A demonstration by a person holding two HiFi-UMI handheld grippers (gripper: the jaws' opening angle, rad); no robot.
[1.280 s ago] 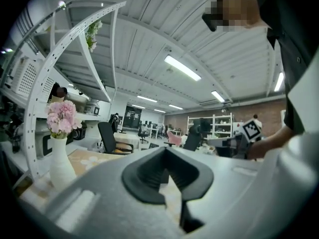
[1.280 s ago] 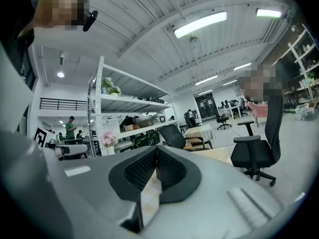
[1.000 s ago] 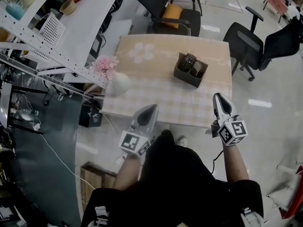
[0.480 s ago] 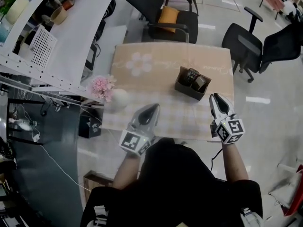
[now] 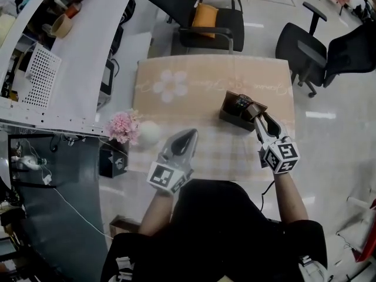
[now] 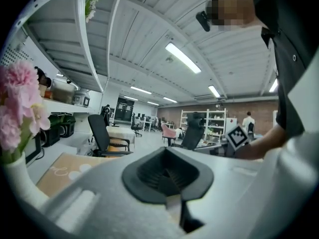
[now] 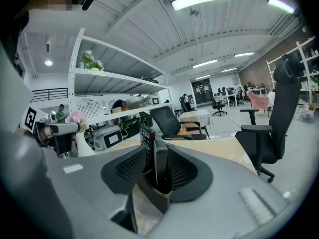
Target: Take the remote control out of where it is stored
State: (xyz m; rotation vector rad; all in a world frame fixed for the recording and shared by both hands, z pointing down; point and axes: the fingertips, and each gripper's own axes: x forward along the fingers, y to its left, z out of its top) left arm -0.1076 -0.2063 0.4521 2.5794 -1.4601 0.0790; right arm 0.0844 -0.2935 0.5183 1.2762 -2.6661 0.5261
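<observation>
A brown holder [image 5: 234, 115] stands on the checked table [image 5: 176, 87], towards its right side, with two dark remote controls [image 5: 241, 103] upright in it. My right gripper [image 5: 260, 120] has its tips at the holder's near right corner. Its jaws have just been opening and stand open. In the right gripper view the holder [image 7: 151, 194] and a remote control [image 7: 146, 139] with a red button show between the jaws of the right gripper [image 7: 157, 172], untouched by the pads. My left gripper [image 5: 183, 141] hovers shut and empty over the table's near edge; in its own view the left gripper [image 6: 169, 172] holds nothing.
A white vase [image 5: 150, 133] of pink flowers [image 5: 123, 127] stands at the table's near left corner. A black chair with an orange cushion [image 5: 205, 17] is behind the table and another black chair [image 5: 310, 51] at the back right. White shelving [image 5: 70, 51] runs along the left.
Both grippers have moved forward over the table. The right one has come up to the holder and its jaws have opened. The left stays shut.
</observation>
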